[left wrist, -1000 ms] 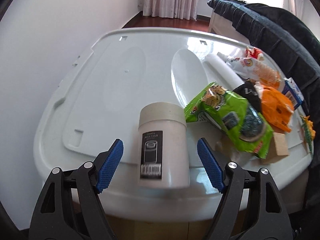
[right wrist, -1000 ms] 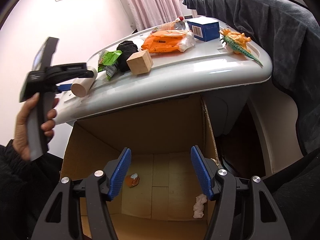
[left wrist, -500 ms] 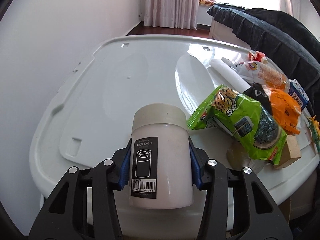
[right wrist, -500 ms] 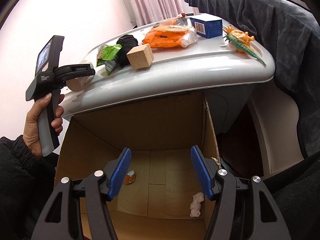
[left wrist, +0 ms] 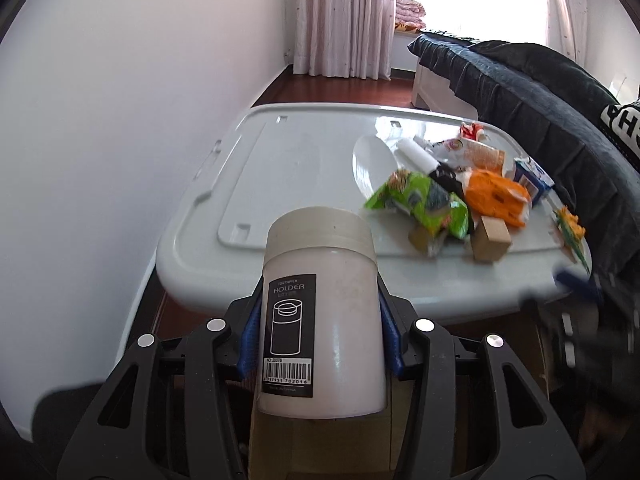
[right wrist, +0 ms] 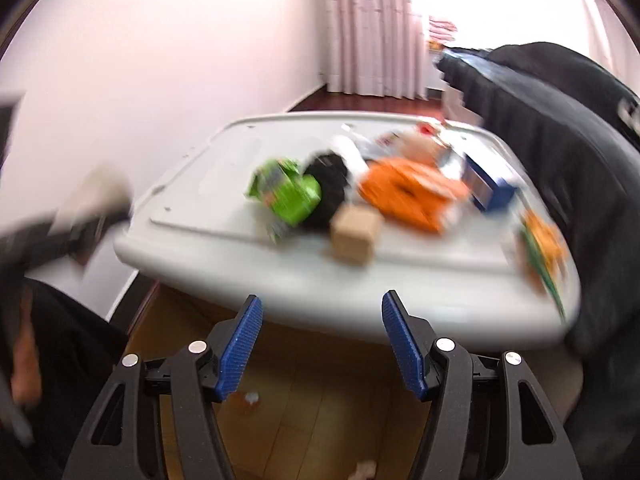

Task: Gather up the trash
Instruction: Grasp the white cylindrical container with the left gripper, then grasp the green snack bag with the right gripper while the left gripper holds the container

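The left gripper (left wrist: 320,344) is clamped on the white toothpick holder (left wrist: 320,312), blue pads against both sides of its body; the container stands upright in the grip and clear of the lid, evidently so it can be carried off as trash. The right gripper (right wrist: 322,344) is spread apart with nothing between its pads, apparently free for the next item. Beneath it the cardboard box (right wrist: 320,412) sits open-topped under the lid's edge, a few scraps on its floor, suiting it as the collection point. Beyond, on the grey plastic lid (left wrist: 288,168), lie the green snack packet (left wrist: 420,200), wooden block (left wrist: 492,240) and orange wrapper (left wrist: 496,196), clustered on its right side, not yet collected.
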